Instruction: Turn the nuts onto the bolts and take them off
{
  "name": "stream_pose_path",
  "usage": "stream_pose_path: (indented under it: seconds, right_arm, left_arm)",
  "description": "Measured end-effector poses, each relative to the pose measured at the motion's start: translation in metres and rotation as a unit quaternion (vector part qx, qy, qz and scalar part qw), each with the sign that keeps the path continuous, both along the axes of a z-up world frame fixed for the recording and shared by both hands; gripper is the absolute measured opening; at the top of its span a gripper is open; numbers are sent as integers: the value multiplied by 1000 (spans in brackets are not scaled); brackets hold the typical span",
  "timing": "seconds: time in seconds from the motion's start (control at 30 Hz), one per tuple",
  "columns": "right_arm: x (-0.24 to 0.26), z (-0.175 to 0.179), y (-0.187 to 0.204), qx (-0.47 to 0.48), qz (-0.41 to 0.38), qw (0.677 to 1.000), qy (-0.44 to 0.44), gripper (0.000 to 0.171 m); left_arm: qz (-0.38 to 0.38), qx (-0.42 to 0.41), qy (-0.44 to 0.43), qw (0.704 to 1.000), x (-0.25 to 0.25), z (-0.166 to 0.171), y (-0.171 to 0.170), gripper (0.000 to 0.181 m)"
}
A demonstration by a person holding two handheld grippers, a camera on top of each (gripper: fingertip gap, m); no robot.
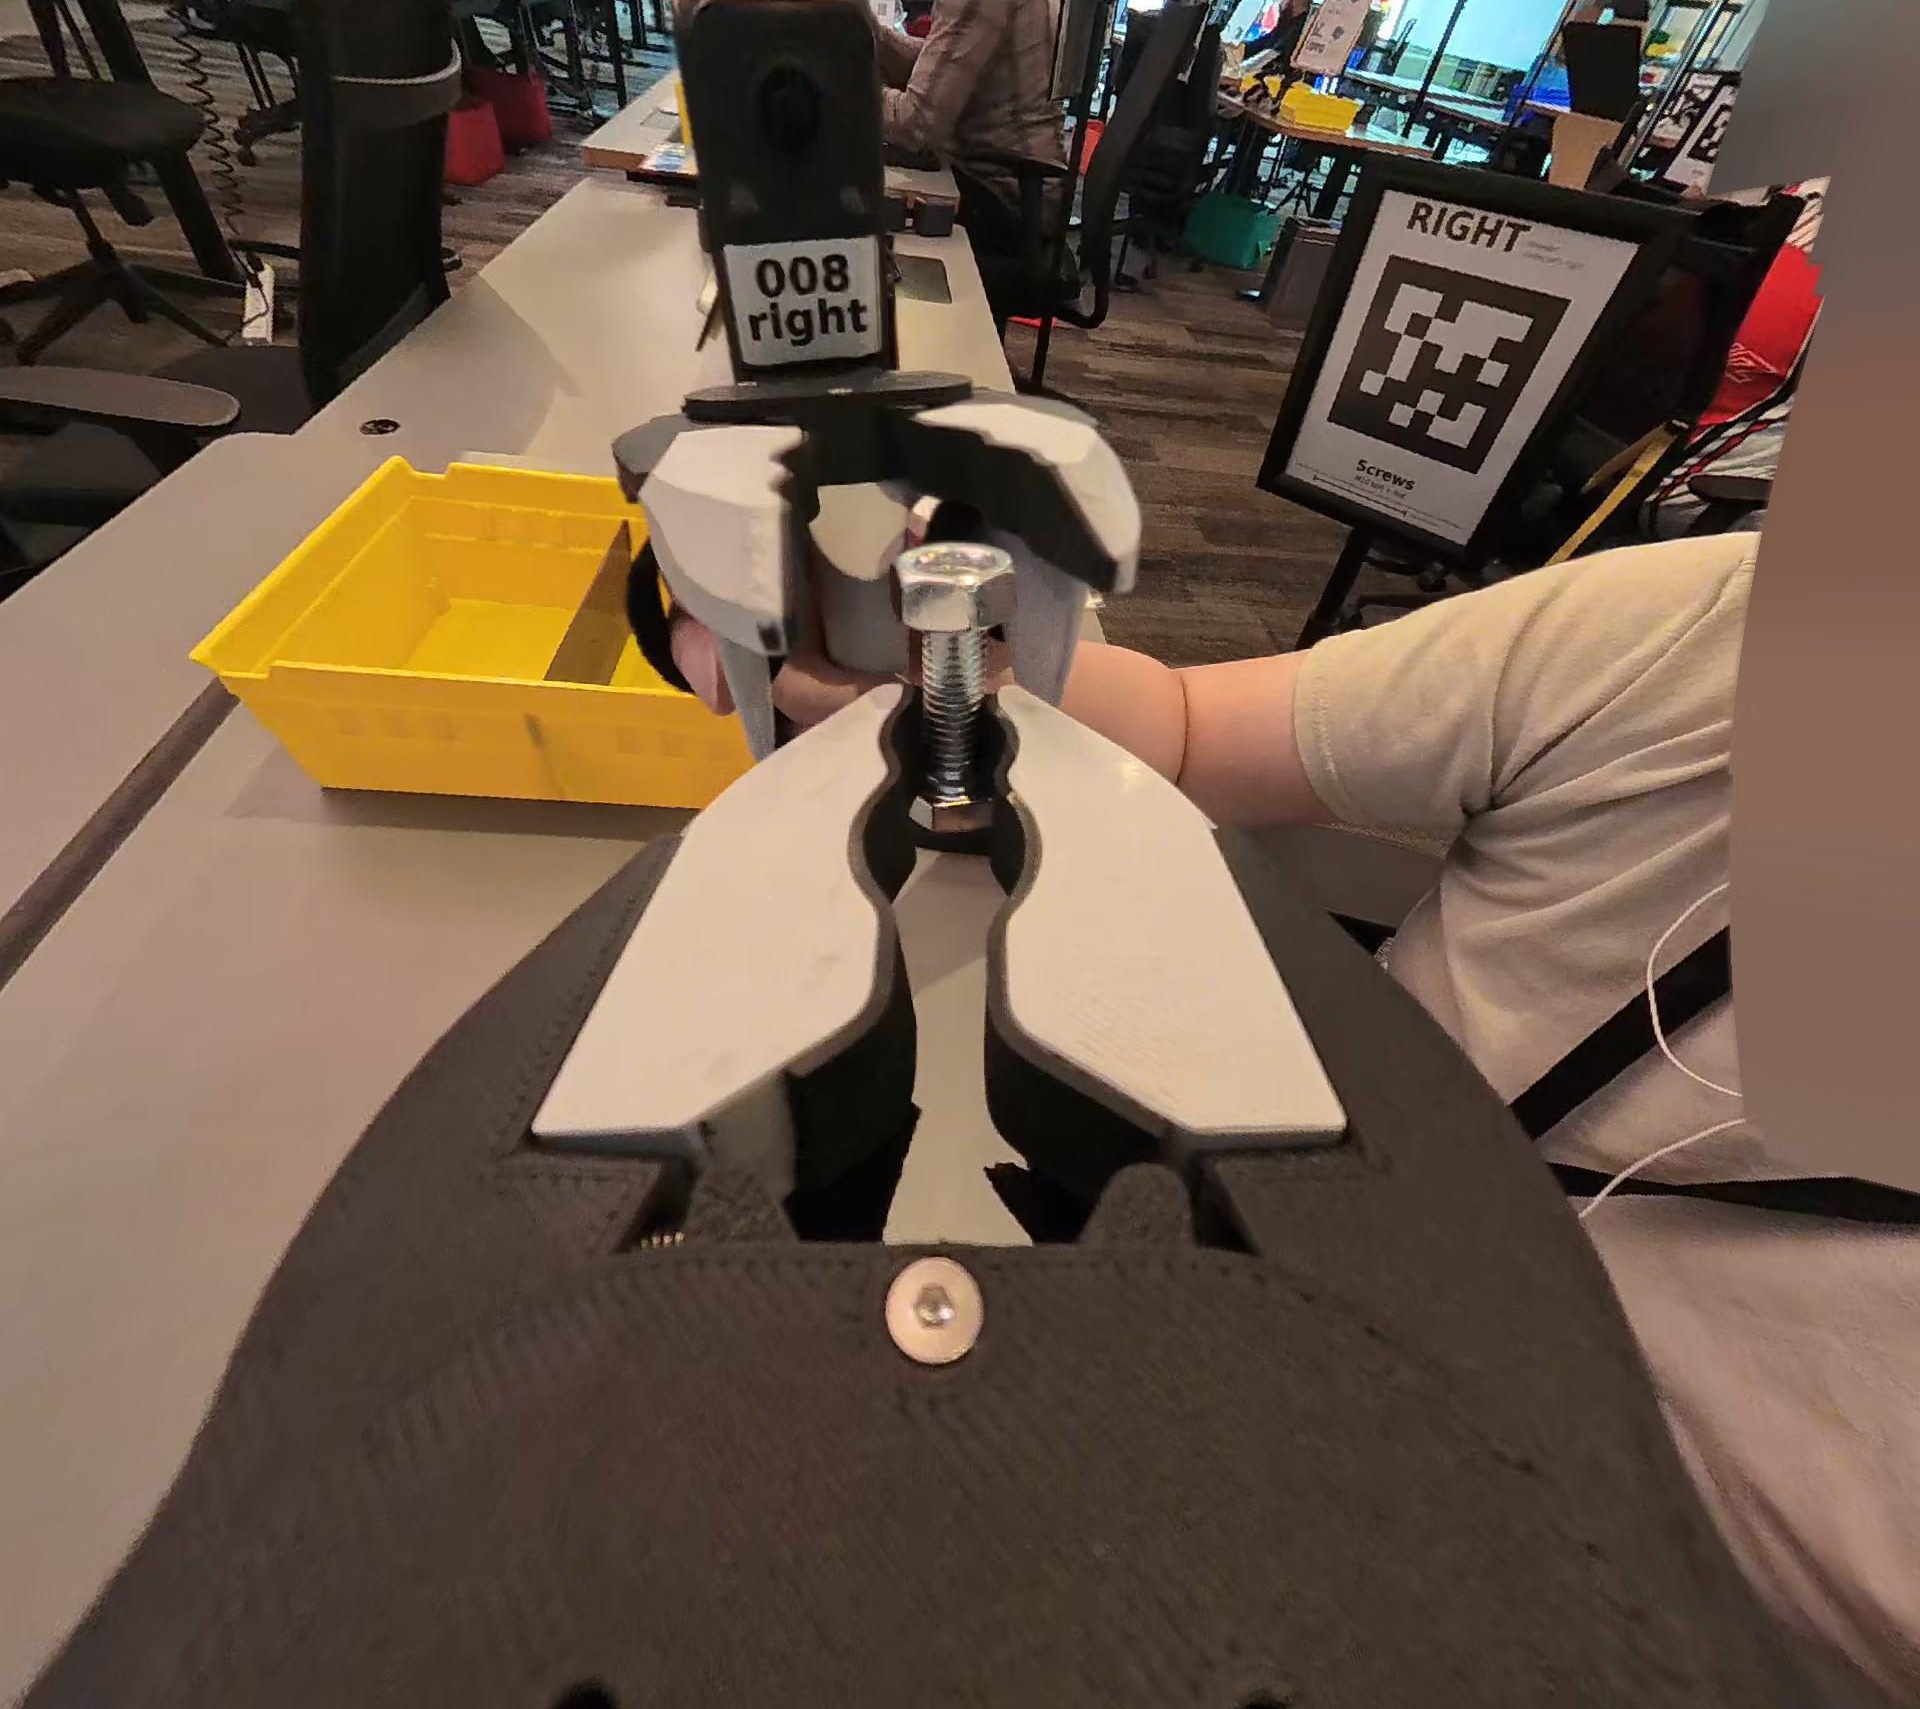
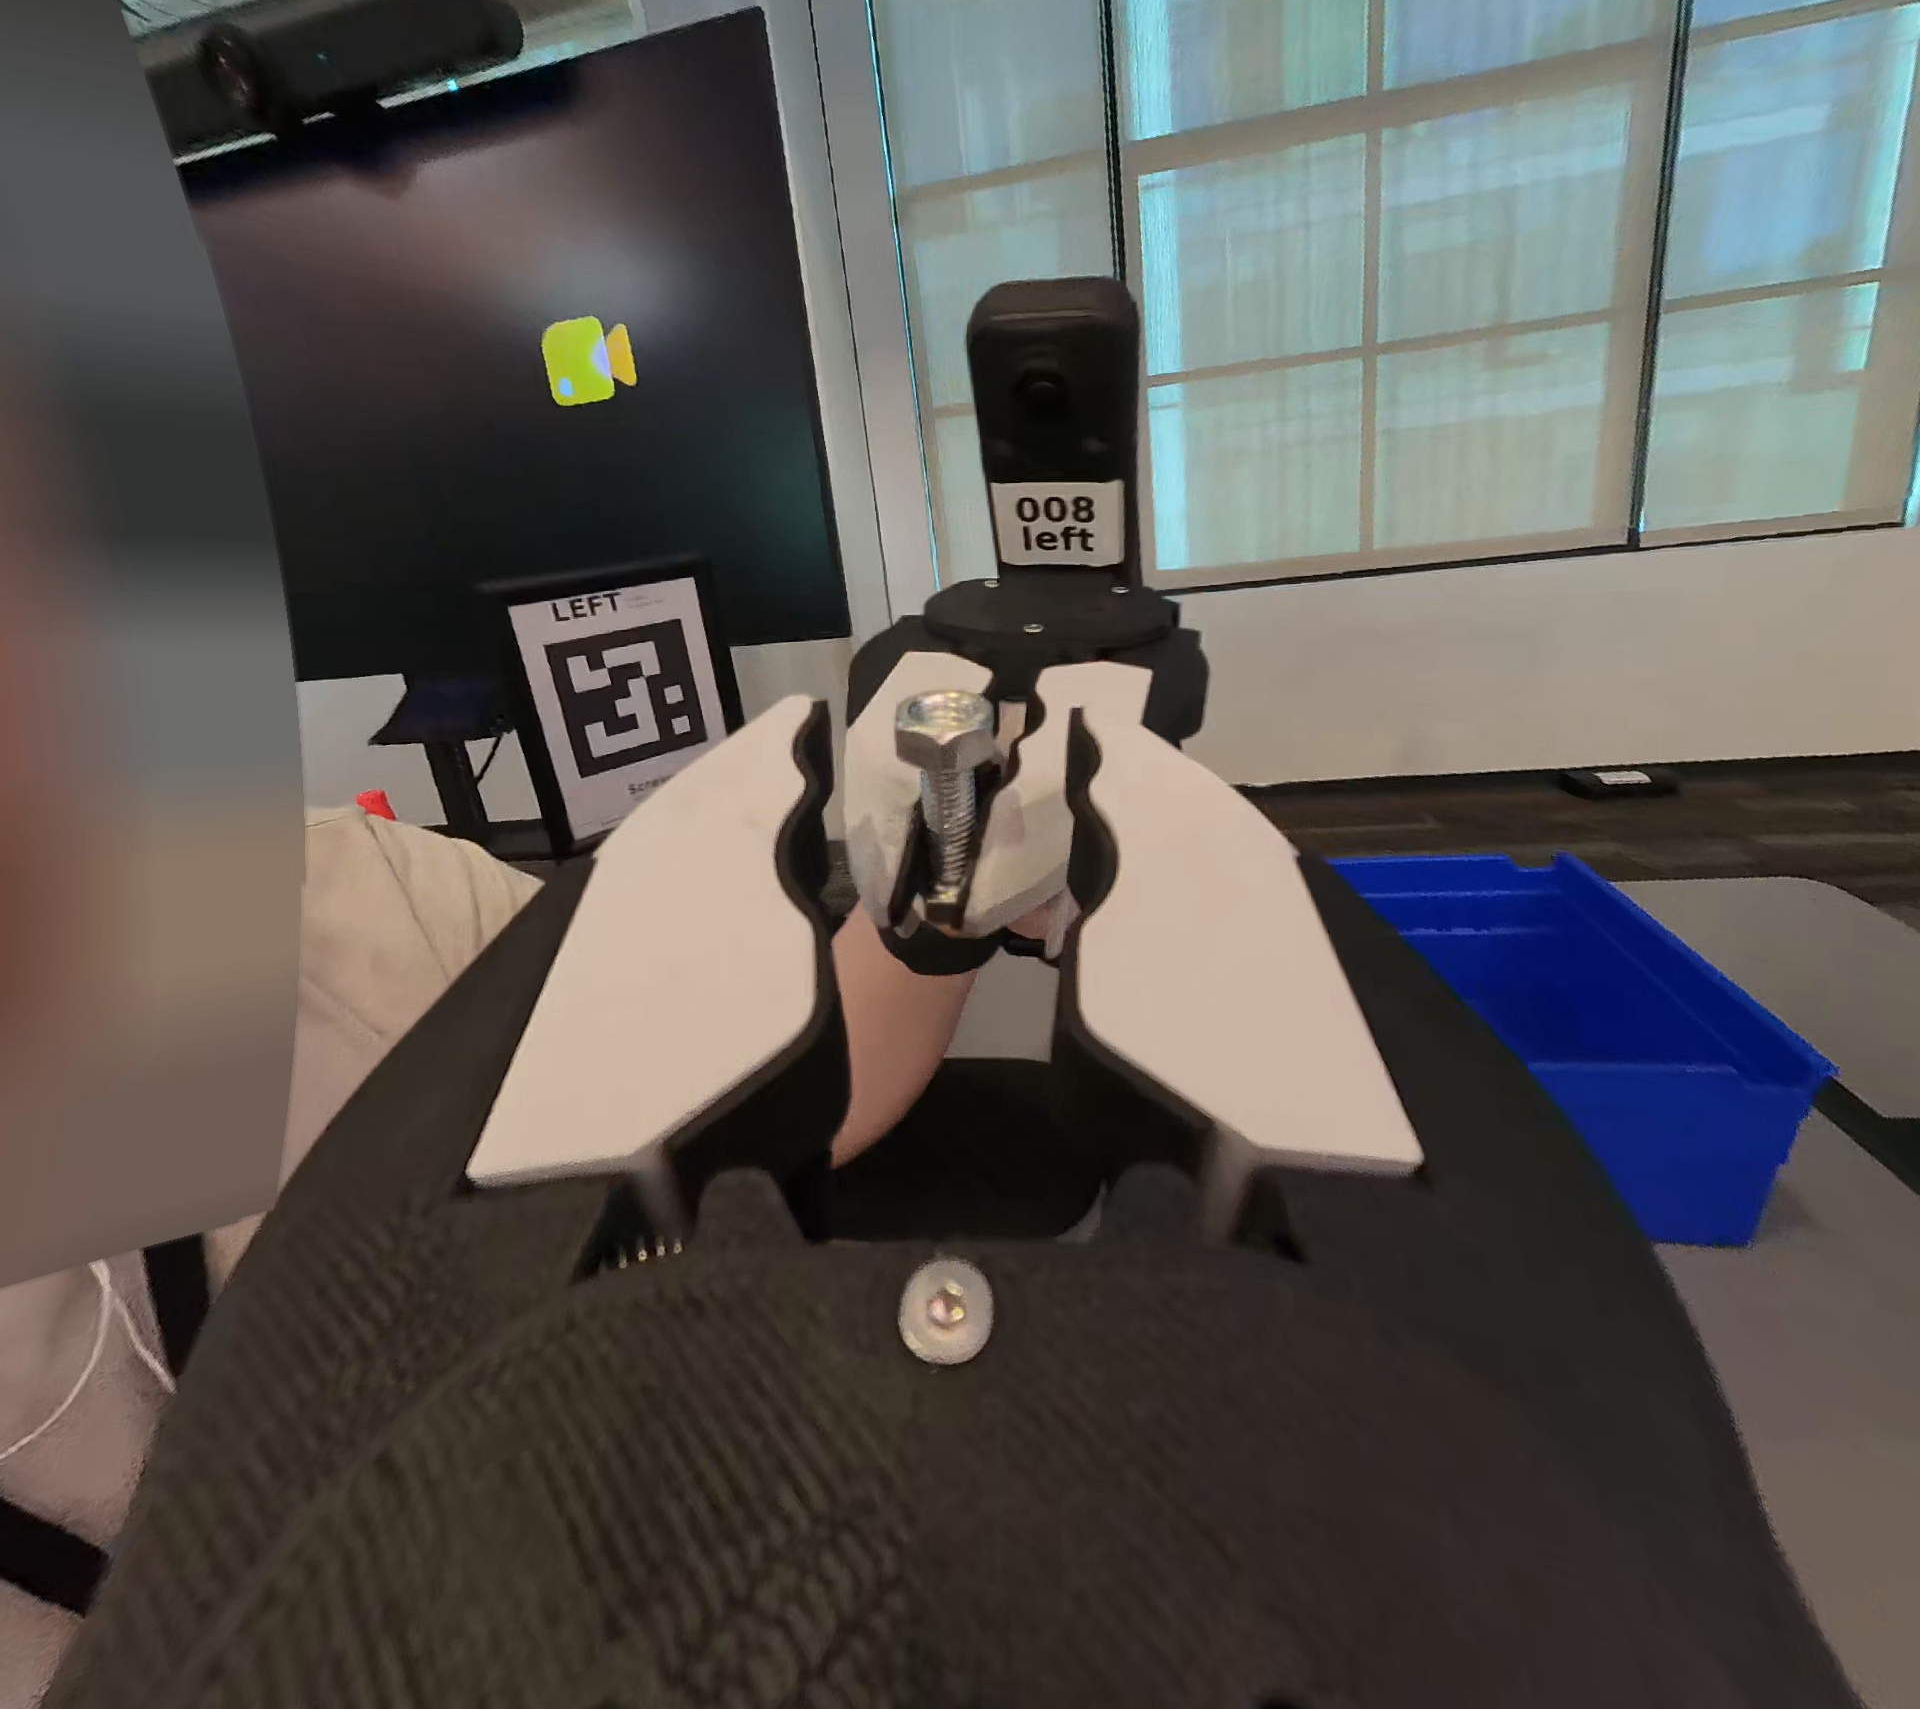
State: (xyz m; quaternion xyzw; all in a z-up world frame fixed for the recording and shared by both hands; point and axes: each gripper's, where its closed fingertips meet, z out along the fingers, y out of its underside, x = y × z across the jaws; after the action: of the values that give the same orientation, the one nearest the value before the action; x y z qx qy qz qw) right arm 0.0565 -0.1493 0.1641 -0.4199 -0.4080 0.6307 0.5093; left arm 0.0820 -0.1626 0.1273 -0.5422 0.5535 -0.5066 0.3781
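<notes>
A: Near field, left wrist view. The left gripper (image 1: 951,786) is seen nearly closed, its grey-faced fingers (image 1: 790,932) clamped about the lower end of a zinc-plated steel hex bolt (image 1: 951,672). The bolt is held upright, head up, above the table.

B: And the silver hex nut (image 1: 951,812)?

A: It is seated low on the thread, in the notch between the fingers. Whether the grip falls on the nut or the thread cannot be told with certainty; the nut seems likelier.

B: The right gripper (image 2: 940,828)?

A: In the right wrist view it is spread wide and holds nothing. The bolt head is framed between its fingers but is not touched.

B: Handling?

A: The piece is judged rigid, dense for its size and slick-plated. The hex flats of the head are the best hold; the thread would be liable to slip or turn.

B: Farther off?

A: A yellow plastic bin (image 1: 312,672) is noted on the grey table (image 1: 156,984) beyond the left gripper, a blue plastic bin (image 2: 1621,1036) to the right gripper's side, and framed marker signs (image 1: 1455,360) behind.
</notes>
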Motion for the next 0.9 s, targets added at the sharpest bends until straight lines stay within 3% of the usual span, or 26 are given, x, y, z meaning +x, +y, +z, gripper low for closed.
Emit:
stream_pose_path:
  seconds: [0.2,0.5,0.73,0.8,0.9]
  right_arm:
    - [19,-1,30,-44,-25,998,25,38]
    - [3,4,-1,-8,-4,1000,0,40]
    - [5,2,2,-10,-4,1000,-5,28]
    - [6,2,-2,-3,6,1000,-5,17]
    - [6,1,-3,6,6,1000,-9,17]
  left_arm:
    - [1,-4,-6,1000,-3,3,0,10]
    - [13,1,-5,1000,-2,1,4,10]
    - [12,12,-3,1000,-2,2,1,10]
    - [13,11,-2,1000,-2,2,2,10]
    - [5,3,-1,1000,-2,1,0,10]
